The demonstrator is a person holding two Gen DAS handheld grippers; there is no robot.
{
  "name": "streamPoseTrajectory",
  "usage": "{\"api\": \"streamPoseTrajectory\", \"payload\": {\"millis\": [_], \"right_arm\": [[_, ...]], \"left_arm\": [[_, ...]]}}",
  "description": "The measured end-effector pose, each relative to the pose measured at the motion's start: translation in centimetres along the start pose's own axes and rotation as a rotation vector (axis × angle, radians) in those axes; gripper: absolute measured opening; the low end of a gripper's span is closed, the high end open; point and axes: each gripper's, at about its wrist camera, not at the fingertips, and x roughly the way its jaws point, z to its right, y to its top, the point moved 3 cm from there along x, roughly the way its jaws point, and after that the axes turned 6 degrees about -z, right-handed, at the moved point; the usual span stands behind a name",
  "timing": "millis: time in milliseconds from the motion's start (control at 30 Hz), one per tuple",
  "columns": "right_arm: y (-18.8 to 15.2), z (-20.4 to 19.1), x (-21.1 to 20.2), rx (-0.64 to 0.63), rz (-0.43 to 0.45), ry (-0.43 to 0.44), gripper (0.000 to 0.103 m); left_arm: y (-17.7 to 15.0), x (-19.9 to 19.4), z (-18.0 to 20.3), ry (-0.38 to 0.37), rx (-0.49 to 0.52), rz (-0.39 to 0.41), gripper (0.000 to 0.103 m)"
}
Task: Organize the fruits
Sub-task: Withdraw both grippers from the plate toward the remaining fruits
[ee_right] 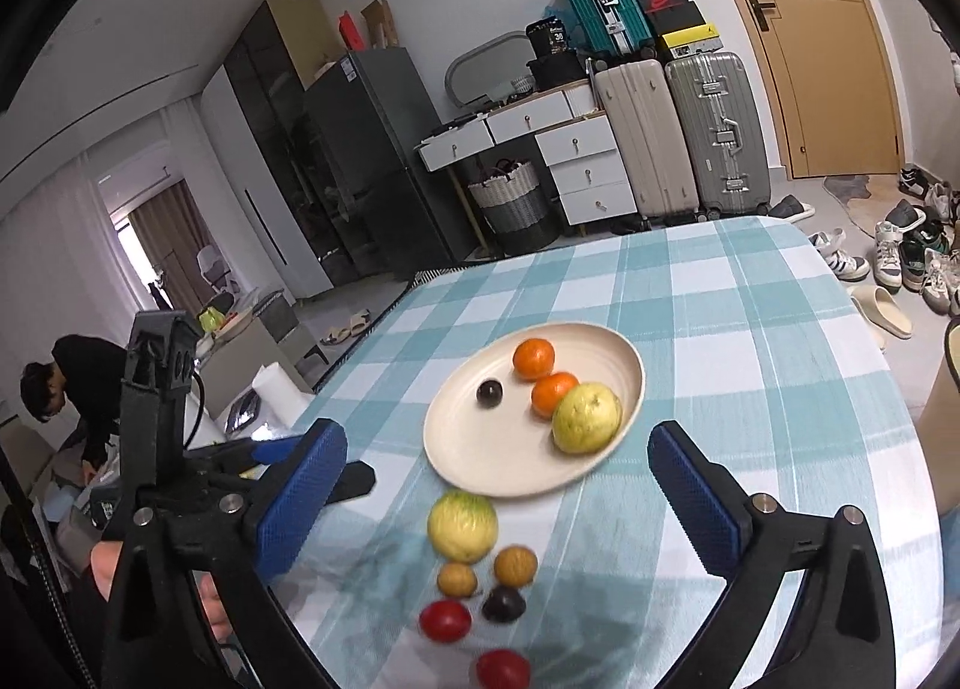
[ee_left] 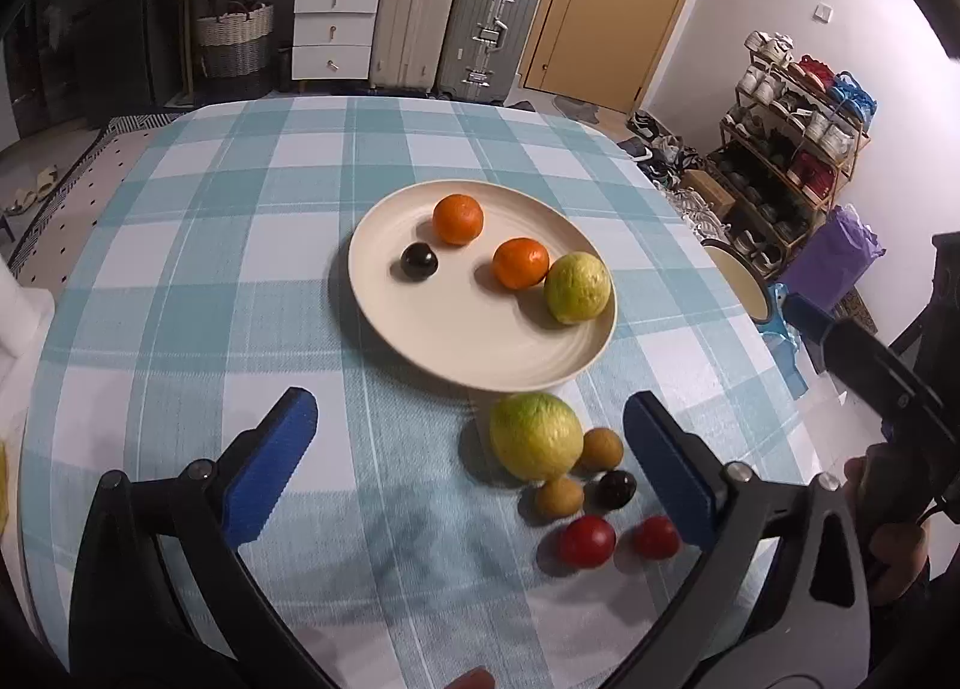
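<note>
A cream plate (ee_left: 456, 329) (ee_right: 468, 449) on the checked tablecloth holds two oranges (ee_left: 458, 219) (ee_left: 520, 263), a dark plum (ee_left: 419, 261) and a yellow-green guava (ee_left: 577, 288) (ee_right: 586, 417). In front of the plate lie another guava (ee_left: 535, 436) (ee_right: 462, 527), two small brown fruits (ee_left: 602, 449) (ee_left: 558, 498), a dark plum (ee_left: 617, 489) (ee_right: 504, 604) and two red tomatoes (ee_left: 587, 540) (ee_left: 656, 536). My left gripper (ee_left: 471, 467) is open and empty above the loose fruits. My right gripper (ee_right: 498, 497) is open and empty, over the same group.
The table's edges (ee_left: 720, 269) fall off to the right and far side. A shoe rack (ee_left: 792, 137), suitcases (ee_left: 456, 23) and drawers stand beyond. A round stool (ee_left: 741, 281) is by the right edge. A person (ee_right: 66, 389) bends at far left.
</note>
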Motion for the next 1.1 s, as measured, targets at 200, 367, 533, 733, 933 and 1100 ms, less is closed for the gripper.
{"api": "streamPoseTrajectory", "payload": {"millis": [200, 367, 533, 733, 933, 1100], "right_arm": [[-2.4, -0.2, -0.5, -0.002, -0.054, -0.007, 0.103], [-4.5, -0.2, -0.2, -0.015, -0.110, -0.028, 0.103], [-6.8, -0.4, 0.2, -0.036, -0.158, -0.068, 0.103], [-9.1, -0.2, 0.7, -0.049, -0.199, -0.107, 0.103], [-10.5, -0.7, 2.0, -0.088, -0.246, -0.121, 0.102], [-11.2, -1.3, 3.1, -0.134, -0.278, -0.136, 0.091]], "left_arm": [[-1.9, -0.2, -0.4, 0.017, -0.028, -0.017, 0.102], [-3.6, 0.1, -0.4, 0.035, -0.033, -0.043, 0.102], [-5.4, 0.8, -0.4, 0.039, -0.048, -0.069, 0.102], [-7.1, 1.8, -0.6, 0.040, -0.062, -0.104, 0.102], [-8.1, 2.4, -0.9, 0.033, -0.077, -0.131, 0.102], [-8.6, 2.6, -1.4, 0.029, -0.093, -0.147, 0.102]]}}
